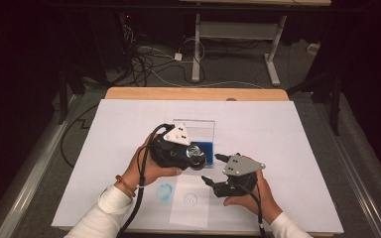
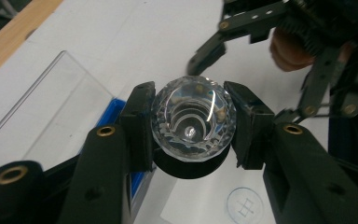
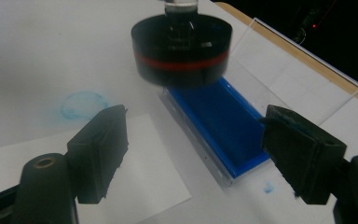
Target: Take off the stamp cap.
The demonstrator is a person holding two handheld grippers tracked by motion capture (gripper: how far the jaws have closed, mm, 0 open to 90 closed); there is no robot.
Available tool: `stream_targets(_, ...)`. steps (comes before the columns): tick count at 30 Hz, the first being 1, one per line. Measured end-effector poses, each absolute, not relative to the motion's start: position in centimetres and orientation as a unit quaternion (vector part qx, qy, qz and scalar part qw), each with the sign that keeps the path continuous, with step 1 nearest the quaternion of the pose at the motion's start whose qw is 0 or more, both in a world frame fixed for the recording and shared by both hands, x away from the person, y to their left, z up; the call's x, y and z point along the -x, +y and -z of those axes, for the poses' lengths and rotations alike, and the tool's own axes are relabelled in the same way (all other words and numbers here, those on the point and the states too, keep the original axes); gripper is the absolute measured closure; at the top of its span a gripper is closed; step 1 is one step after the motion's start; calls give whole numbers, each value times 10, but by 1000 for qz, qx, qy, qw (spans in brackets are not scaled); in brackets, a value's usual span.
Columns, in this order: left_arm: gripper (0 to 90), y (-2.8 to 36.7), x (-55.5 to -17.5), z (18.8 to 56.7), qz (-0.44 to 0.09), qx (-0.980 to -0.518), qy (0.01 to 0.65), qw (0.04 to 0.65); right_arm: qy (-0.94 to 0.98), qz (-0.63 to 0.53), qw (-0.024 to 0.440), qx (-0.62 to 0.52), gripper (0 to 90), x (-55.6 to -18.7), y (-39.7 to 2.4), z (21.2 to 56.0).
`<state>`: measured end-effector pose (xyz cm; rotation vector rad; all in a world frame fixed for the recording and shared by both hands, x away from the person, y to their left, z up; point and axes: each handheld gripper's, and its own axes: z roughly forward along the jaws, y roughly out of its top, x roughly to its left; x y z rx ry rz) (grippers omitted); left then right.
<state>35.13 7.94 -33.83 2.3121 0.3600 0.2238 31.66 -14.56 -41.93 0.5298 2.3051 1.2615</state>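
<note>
My left gripper [image 2: 193,123] is shut on the faceted clear knob of a round stamp [image 2: 193,116]. The stamp's black base with a red ring [image 3: 182,49] hangs in the air over the near end of a blue ink pad [image 3: 219,121]. In the high view the left gripper [image 1: 196,156] holds the stamp [image 1: 197,157] at the table's middle, just in front of the ink pad [image 1: 204,147]. My right gripper [image 1: 212,168] is open, with nothing between its jaws. It sits right of the stamp and points left toward it, and its own view [image 3: 193,154] looks at the pad.
The pad's clear lid [image 1: 193,130] stands open behind it. A small paper sheet [image 1: 191,201] with a faint round mark lies near the front edge, with a blue smudge [image 1: 164,192] to its left. A large white sheet [image 1: 278,129] covers the wooden table [image 1: 193,93].
</note>
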Motion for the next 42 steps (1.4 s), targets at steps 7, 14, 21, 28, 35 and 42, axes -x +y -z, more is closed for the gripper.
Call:
stream_targets(7, 549, 70, -350, 339, -77, -908, 133, 391, 837, -462, 231, -182, 274, -321, -133, 423)
stream_targets(14, 548, 72, -352, 341, -63, -902, 138, 405, 826, -478, 237, -180, 362, -321, -130, 423)
stream_targets(21, 548, 75, -355, 344, -51, -898, 143, 412, 827, -474, 241, -179, 379, -321, -130, 424)
stream_targets(28, 548, 75, -354, 345, -47, -900, 137, 412, 832, -472, 232, -179, 385, -319, -131, 424)
stream_targets(35, 548, 76, -352, 347, -47, -898, 135, 415, 837, -468, 222, -179, 388, -318, -132, 422)
stream_targets(42, 549, 78, -350, 353, -47, -894, 138, 424, 843, -462, 207, -183, 390, -319, -131, 423)
